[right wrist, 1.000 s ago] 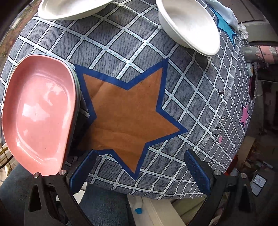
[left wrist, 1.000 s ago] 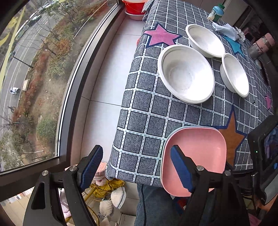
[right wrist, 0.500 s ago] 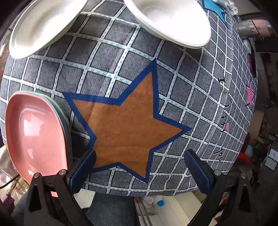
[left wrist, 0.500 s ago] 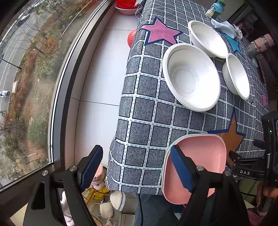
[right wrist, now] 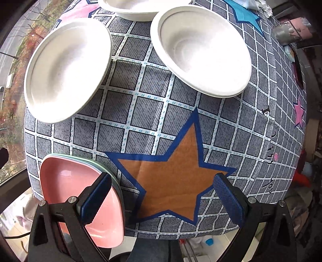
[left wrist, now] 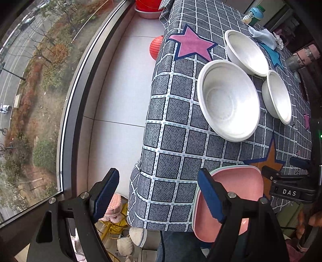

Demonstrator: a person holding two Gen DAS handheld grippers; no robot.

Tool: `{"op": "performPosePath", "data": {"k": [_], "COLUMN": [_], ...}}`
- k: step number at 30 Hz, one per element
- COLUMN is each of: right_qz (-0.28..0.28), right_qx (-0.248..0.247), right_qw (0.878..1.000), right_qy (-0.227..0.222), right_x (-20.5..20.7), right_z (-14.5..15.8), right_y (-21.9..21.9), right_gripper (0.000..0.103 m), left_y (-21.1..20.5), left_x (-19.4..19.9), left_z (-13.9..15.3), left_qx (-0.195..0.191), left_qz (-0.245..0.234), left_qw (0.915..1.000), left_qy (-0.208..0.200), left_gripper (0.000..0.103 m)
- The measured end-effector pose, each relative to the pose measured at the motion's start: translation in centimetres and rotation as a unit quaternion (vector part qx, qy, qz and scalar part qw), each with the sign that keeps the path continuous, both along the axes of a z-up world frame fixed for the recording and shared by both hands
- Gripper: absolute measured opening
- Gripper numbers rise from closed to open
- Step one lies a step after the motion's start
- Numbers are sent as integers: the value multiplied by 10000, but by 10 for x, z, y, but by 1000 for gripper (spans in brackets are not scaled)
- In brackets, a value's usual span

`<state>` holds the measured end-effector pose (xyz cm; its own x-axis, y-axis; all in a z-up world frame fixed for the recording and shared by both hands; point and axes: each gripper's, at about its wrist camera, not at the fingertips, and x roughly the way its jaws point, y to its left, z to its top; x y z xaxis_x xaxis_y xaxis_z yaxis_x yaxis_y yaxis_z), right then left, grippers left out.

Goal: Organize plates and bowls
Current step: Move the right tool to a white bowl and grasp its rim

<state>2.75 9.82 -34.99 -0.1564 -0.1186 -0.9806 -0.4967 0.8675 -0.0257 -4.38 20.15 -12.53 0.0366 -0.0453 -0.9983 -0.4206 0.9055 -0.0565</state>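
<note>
From the left wrist view, a grey checked tablecloth (left wrist: pixel 175 141) with coloured stars drapes over the table edge ahead of the tongs, and a window (left wrist: pixel 36 80) with a street outside fills the space to their left. Three white bowls stand further ahead and to the right: a large bowl (left wrist: pixel 228 100) nearest, a second bowl (left wrist: pixel 246 52) beyond it, and a smaller bowl (left wrist: pixel 277 96) to the right — the three close together, whether touching cannot be told. A bottle (left wrist: pixel 253 15) and a crumpled cloth (left wrist: pixel 263 36) sit at the far end. The left tongs (left wrist: pixel 159 195) are spread wide and hold nothing; the right finger's blue pad (left wrist: pixel 210 197) lies in front of a pink plate (left wrist: pixel 239 187) that overhangs the near table edge on top of a pale green one. The other tool shows at the right margin. From the right wrist view, an orange star (right wrist: pixel 171 175) on the cloth lies straight ahead between the fingers, with two white bowls beyond it, left (right wrist: pixel 66 68) and right (right wrist: pixel 201 50). The right tongs (right wrist: pixel 161 199) are also spread wide and empty — the left pad (right wrist: pixel 95 199) overlaps the pink plate's (right wrist: pixel 66 181) right rim, though contact cannot be told.
</note>
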Motion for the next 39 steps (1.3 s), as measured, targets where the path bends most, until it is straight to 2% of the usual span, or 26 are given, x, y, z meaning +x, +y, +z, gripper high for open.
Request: {"op": "performPosePath", "data": {"k": [14, 19, 24, 30, 32, 35, 38, 39], "right_qz": [-549, -815, -1126, -1266, -1328, -1499, -1666, -1682], "right_qx": [416, 757, 1027, 1075, 1112, 1093, 1205, 1253], "right_qw": [9976, 9937, 9876, 9855, 9840, 9812, 9767, 9755], "right_qy": [118, 167, 363, 339, 427, 535, 623, 660], "right_x": [33, 52, 73, 96, 103, 114, 123, 125], "right_z": [-4, 0, -8, -23, -32, -41, -50, -51], "right_y": [-1, 14, 26, 39, 45, 50, 44, 46], "right_gripper": [102, 102, 102, 102, 102, 101, 101, 95], "left_y": [4, 13, 19, 9, 4, 1, 6, 4], "left_x": [21, 37, 58, 84, 95, 107, 112, 115], "left_z": [-3, -7, -14, -28, -35, -46, -56, -59], "left_qx": [94, 106, 129, 223, 218, 419, 366, 355], "left_qz": [-198, -176, -132, -420, -512, -626, -599, -623], "left_qw": [9998, 9998, 9998, 9988, 9984, 9972, 9975, 9974], "left_qy": [-2, -30, -73, -72, -39, 30, 87, 83], "left_gripper": [83, 83, 83, 83, 82, 82, 82, 81]}}
